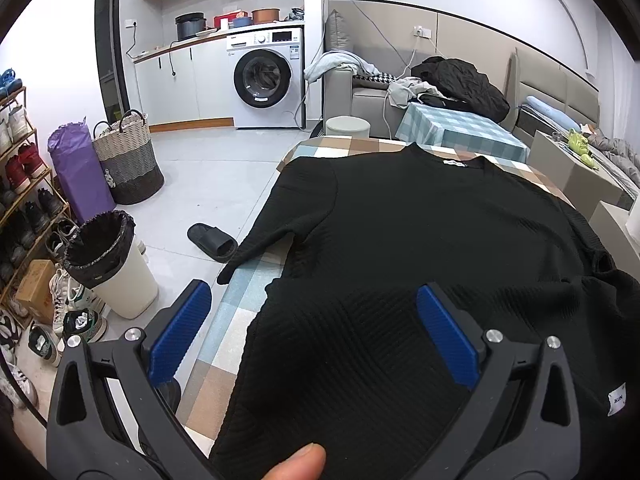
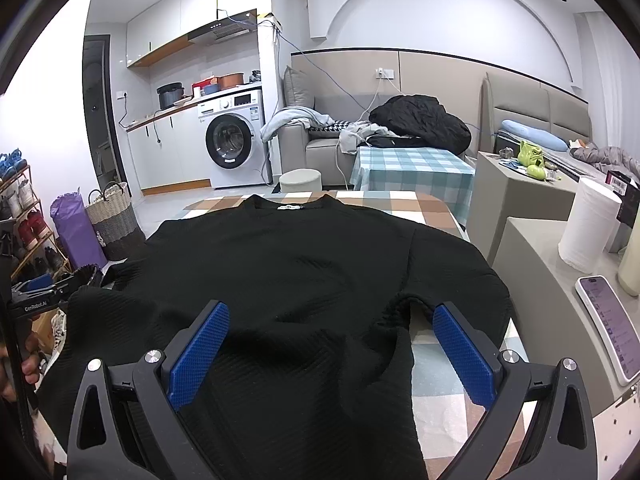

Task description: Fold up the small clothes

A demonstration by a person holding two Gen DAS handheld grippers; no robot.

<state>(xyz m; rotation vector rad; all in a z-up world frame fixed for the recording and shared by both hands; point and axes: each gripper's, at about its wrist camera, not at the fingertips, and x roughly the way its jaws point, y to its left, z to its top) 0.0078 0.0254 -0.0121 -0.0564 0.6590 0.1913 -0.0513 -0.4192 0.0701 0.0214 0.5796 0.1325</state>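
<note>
The black top (image 2: 304, 264) lies spread flat, collar far, across the checked tabletop (image 2: 436, 204) ready for folding, with both the left gripper (image 1: 316, 336) and right gripper (image 2: 332, 352) released, jaws wide, over its near hem.

A sweater (image 2: 288, 280) lies spread flat on a table (image 2: 432, 204), collar at the far end, hem nearest. The left gripper (image 1: 316, 332) sits at the near hem with its fingers (image 1: 448, 336) spread wide apart, one off the table's left edge, the other over the cloth. The right gripper (image 2: 332, 348) sits likewise, fingers apart, the cloth between them. Left of the table, on the floor, stand a bin (image 1: 116, 264) and a basket (image 1: 128, 160), with a slipper (image 1: 212, 240) between bin and table. Beyond the table's far end stands a washing machine (image 1: 266, 76). Right of the right fingers lies a phone (image 2: 612, 328).
</note>
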